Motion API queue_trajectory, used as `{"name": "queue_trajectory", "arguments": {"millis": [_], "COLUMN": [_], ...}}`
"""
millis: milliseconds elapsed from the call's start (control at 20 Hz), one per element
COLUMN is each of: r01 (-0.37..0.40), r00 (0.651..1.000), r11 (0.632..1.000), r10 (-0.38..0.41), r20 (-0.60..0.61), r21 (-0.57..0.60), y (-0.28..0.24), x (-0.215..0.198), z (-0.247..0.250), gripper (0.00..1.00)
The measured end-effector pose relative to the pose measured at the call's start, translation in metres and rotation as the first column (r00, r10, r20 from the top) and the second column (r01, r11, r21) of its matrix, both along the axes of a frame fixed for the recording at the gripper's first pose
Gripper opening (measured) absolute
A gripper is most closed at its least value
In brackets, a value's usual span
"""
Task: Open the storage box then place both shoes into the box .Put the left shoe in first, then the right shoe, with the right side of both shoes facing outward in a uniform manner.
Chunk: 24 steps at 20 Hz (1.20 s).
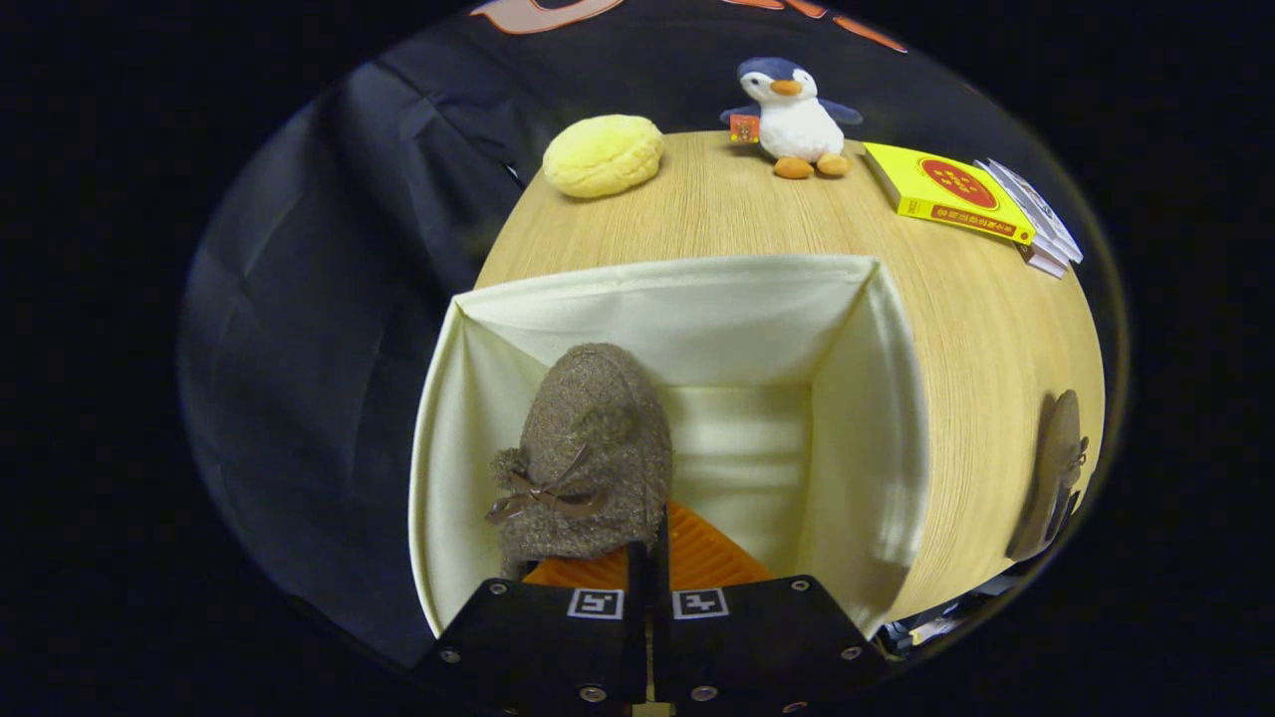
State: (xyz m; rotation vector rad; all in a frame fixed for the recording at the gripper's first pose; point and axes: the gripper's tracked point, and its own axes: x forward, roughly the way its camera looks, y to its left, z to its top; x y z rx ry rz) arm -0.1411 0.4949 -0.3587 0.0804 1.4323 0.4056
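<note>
The hand-held gripper [648,558] is over the open storage box [867,398], its fingers drawn close together and clamped on the rim of a brown fuzzy shoe [590,453] with a small ribbon bow. The shoe hangs inside the box at its left side, its toe pointing toward the far wall, and an orange ribbed sole shows just ahead of the fingers. The cream fabric box stands on the wooden surface [986,339]. A second brown shoe [1054,468] lies on the surface to the right, well apart from the box. Beyond the box sit a yellow bun-shaped cushion [604,154], a plush penguin [794,115] and a yellow book [946,191].
</note>
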Motion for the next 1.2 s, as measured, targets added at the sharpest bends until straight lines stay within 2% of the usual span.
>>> {"name": "queue_trajectory", "arguments": {"millis": [100,200,350,500,600,750,850,1050,1200], "r01": [-0.02,-0.031,-0.058,-0.045,-0.046,-0.058,-0.057,-0.03,0.019], "r00": [0.999,0.996,0.995,0.997,0.999,0.996,0.989,0.963,0.946], "r11": [1.0,0.998,0.995,0.977,0.962,0.952,0.948,0.965,0.982], "r10": [0.02,0.035,0.064,0.056,0.051,0.033,0.01,-0.042,-0.079], "r20": [-0.038,-0.084,-0.073,-0.05,-0.009,0.085,0.15,0.265,0.315], "r21": [-0.001,0.046,0.075,0.21,0.268,0.301,0.314,0.26,0.19], "y": [0.005,0.014,0.004,0.003,-0.012,-0.053,-0.086,-0.18,-0.259], "x": [-0.009,-0.021,-0.027,-0.029,-0.02,-0.005,0.007,0.025,0.03], "z": [-0.008,-0.005,0.006,0.042,0.067,0.095,0.106,0.098,0.08], "gripper": [0.04,0.09,0.28,0.41,0.54,0.71,0.79,0.9,0.94]}}
